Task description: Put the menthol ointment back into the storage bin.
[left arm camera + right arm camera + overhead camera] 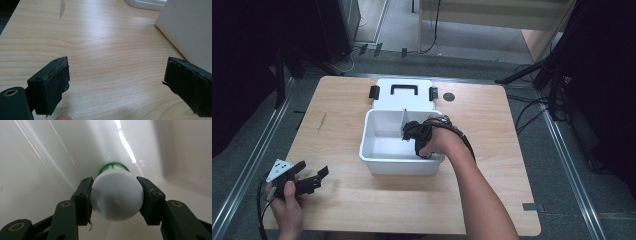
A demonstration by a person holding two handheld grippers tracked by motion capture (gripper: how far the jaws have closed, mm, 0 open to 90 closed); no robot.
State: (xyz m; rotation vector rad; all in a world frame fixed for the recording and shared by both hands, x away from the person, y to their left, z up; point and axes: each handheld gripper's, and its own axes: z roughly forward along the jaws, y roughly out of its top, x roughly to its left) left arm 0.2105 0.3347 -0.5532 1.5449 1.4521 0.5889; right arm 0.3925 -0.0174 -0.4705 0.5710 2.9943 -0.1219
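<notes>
1. Two claws inspected. Your right claw [117, 195] reaches down inside the white plastic bin [377, 162], in the compartment on your right of the upright divider [402, 121]. Its jaws are closed on a white bottle [117, 197], one against each side.
2. The bottle's long axis runs straight away from the claw, rounded white end nearest the camera and a green band [113, 166] at the far end, close to the bin wall. Whether it rests on the bin floor cannot be told.
3. The bottle looks smooth, round and glossy; judged likely to slip if the grip slackens.
4. Your left claw [309, 179] is low over the desk [362, 210] at its near left corner, well apart from the bin. Its jaws stand wide apart with nothing between them.
5. The bin's lid [404, 92] lies open behind it, with a black handle [404, 89] and two black latches.
6. Judgement: your right hand [439, 140] is the nearer and already holds the bottle; any lift should follow that axis upward, clear of the divider.
</notes>
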